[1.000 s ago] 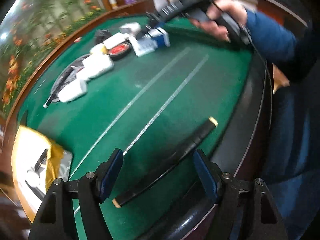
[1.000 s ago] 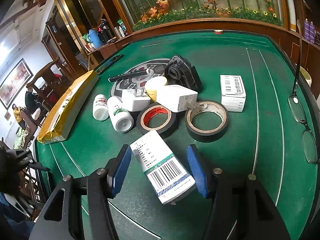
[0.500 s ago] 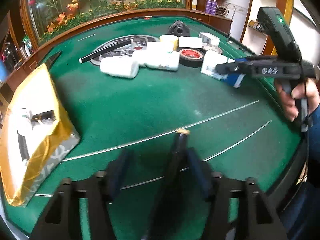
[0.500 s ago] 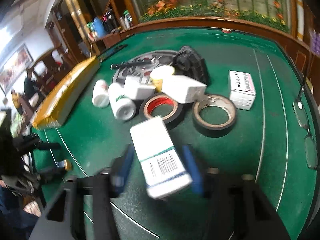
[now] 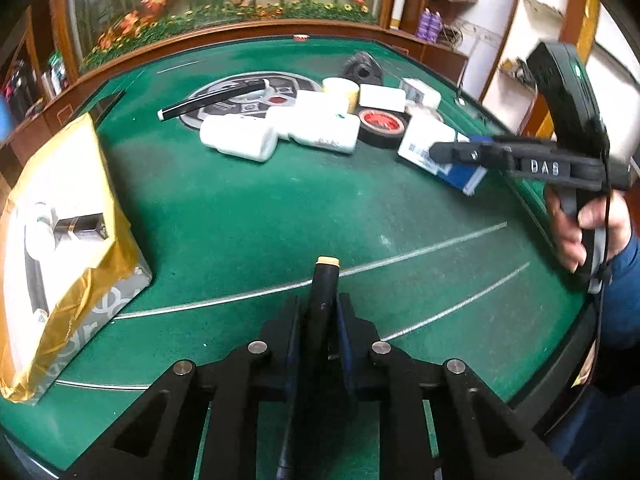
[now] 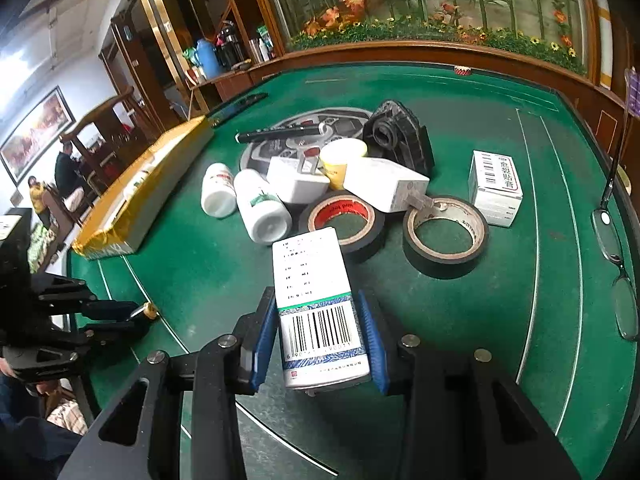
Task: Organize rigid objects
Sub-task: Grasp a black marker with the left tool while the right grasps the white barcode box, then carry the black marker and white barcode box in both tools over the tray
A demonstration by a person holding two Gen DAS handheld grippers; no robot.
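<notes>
- Right gripper (image 6: 320, 344), lettered "DAS" on its side, is clamping a white box (image 6: 316, 300) bearing a barcode, near the tabletop's (image 6: 440, 320) front edge.
- Left gripper (image 5: 320, 320) is pinching a black pen (image 5: 325, 292) with a gold tip, its jaws nearly shut, at that edge.

Your left gripper (image 5: 318, 320): black plastic frame, triangular cut-outs, round silver screws along linkage, blue pads on fingers (image 5: 345, 340). Your right gripper (image 6: 318, 340): same black frame, silver screws, ribbed blue pads. Seen from left view, its body carried raised "DAS" lettering, tall black block with small green light, thin black cable down handle. Your right hand (image 5: 588, 220) emerged from blue sleeve (image 5: 622, 280).
</notes>
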